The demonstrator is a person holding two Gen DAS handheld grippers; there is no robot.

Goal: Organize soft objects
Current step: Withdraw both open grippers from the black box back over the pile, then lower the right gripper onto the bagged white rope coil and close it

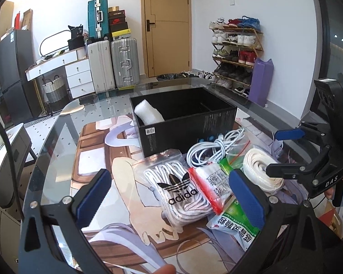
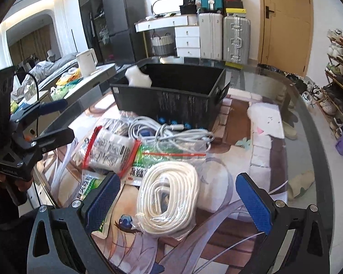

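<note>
A black box [image 1: 185, 123] stands on the glass table with a white foam roll [image 1: 147, 113] inside its left end; the box also shows in the right wrist view [image 2: 171, 100]. In front lie an adidas bag of white laces [image 1: 183, 194], a red-edged packet [image 1: 213, 186], a green packet [image 1: 237, 219], a white cable bundle [image 1: 213, 150] and a bagged coil of white rope [image 2: 169, 196]. My left gripper [image 1: 171, 196] is open above the adidas bag. My right gripper [image 2: 183, 203] is open around the rope coil, above it.
The round glass table [image 2: 308, 137] covers a printed anime mat. Suitcases [image 1: 113, 64], a white dresser and a door stand behind. A shoe rack [image 1: 236, 52] is at the right wall. A side counter with a kettle [image 2: 87, 61] is left.
</note>
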